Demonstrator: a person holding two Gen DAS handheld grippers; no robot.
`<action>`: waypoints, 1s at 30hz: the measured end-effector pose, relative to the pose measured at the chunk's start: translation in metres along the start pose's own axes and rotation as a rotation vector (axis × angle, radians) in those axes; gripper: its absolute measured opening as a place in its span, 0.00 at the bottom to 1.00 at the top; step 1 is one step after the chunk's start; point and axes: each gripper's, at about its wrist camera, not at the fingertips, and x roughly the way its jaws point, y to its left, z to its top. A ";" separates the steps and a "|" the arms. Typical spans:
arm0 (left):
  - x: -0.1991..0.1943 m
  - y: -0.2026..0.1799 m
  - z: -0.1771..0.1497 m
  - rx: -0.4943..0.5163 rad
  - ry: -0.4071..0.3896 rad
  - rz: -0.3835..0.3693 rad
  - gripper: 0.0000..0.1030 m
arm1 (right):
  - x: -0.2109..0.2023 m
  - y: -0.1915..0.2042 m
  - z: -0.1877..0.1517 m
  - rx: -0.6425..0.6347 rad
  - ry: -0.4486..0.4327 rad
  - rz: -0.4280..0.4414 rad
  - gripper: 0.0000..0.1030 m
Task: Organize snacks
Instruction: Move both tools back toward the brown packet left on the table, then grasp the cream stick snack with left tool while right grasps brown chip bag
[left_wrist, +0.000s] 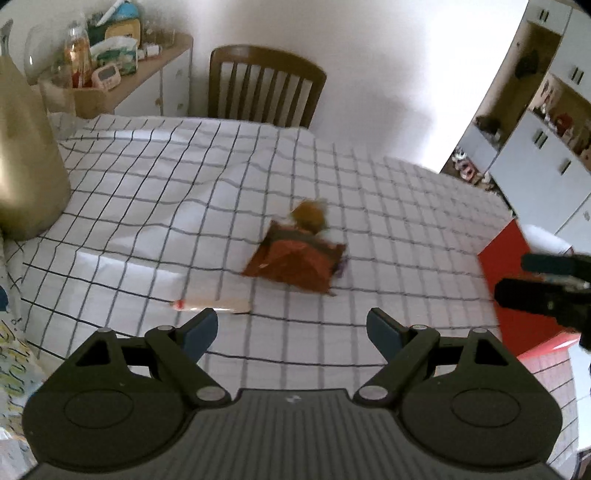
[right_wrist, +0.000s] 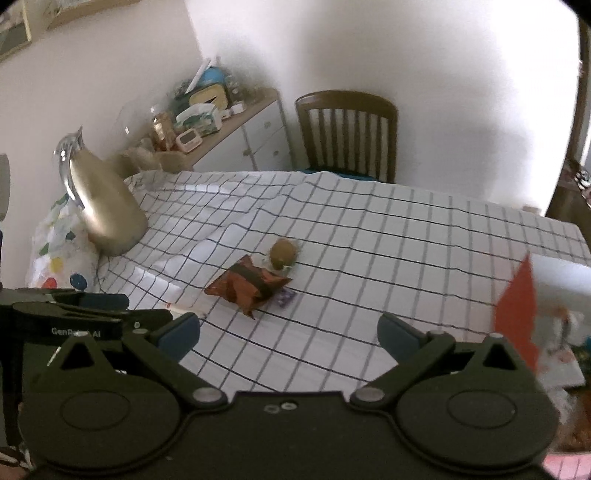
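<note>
An orange-red snack bag (left_wrist: 295, 260) (right_wrist: 248, 286) lies on the checked tablecloth (left_wrist: 184, 192) near the table's middle. A round brown snack (left_wrist: 309, 217) (right_wrist: 282, 253) rests at its far end, and a small purple packet (right_wrist: 286, 296) lies by its right corner. A long pale wrapped stick (left_wrist: 214, 305) lies nearer, just beyond my left gripper's left finger. My left gripper (left_wrist: 291, 330) is open and empty, short of the bag. My right gripper (right_wrist: 289, 332) is also open and empty, nearer than the bag. Each gripper shows at the other view's edge.
A gold metal jug (left_wrist: 26, 155) (right_wrist: 107, 206) stands at the table's left. A wooden chair (left_wrist: 264, 86) (right_wrist: 349, 133) sits behind the far edge. A red and white box (left_wrist: 517, 280) (right_wrist: 521, 314) stands at the right edge. A cluttered sideboard (left_wrist: 140, 74) lines the wall.
</note>
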 end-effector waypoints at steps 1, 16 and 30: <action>0.004 0.005 0.000 0.009 0.011 0.007 0.85 | 0.006 0.004 0.002 -0.010 0.008 0.001 1.00; 0.051 0.057 0.006 0.157 0.085 0.039 0.86 | 0.098 0.039 0.033 -0.176 0.129 0.033 0.96; 0.093 0.059 0.014 0.485 0.199 -0.047 0.85 | 0.167 0.062 0.054 -0.397 0.232 0.115 0.89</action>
